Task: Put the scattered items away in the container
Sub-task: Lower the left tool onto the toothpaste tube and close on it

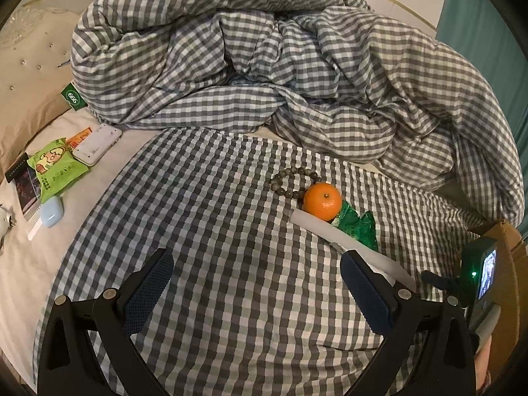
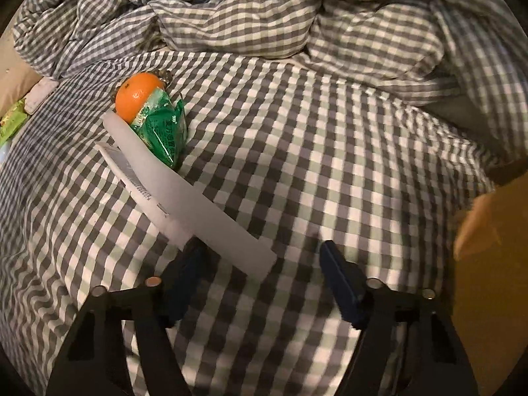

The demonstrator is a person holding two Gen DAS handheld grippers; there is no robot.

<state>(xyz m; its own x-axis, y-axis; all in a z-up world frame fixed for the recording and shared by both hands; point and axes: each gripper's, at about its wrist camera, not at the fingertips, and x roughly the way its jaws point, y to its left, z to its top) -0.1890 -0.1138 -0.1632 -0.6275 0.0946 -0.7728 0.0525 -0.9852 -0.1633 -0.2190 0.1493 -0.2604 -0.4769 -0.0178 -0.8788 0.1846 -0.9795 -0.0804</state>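
Observation:
An orange (image 1: 322,201) lies on the checked bedspread (image 1: 214,231) beside a bead bracelet (image 1: 292,181), a green packet (image 1: 358,226) and a long white box (image 1: 349,241). My left gripper (image 1: 257,283) is open and empty, hovering near them. In the right wrist view the orange (image 2: 138,95), green packet (image 2: 161,132) and white box (image 2: 188,194) lie ahead to the left. My right gripper (image 2: 260,274) is open and empty, its left finger just under the box's near end. A cardboard container (image 2: 491,264) stands at the right, also showing in the left wrist view (image 1: 505,241).
A bunched checked duvet (image 1: 264,66) fills the far side of the bed. At the left lie a green snack bag (image 1: 56,168), a white case (image 1: 95,145), a pale blue earbud case (image 1: 51,213), a dark card (image 1: 23,181) and a green tag (image 1: 72,97). The other gripper's camera unit (image 1: 478,274) is at the right.

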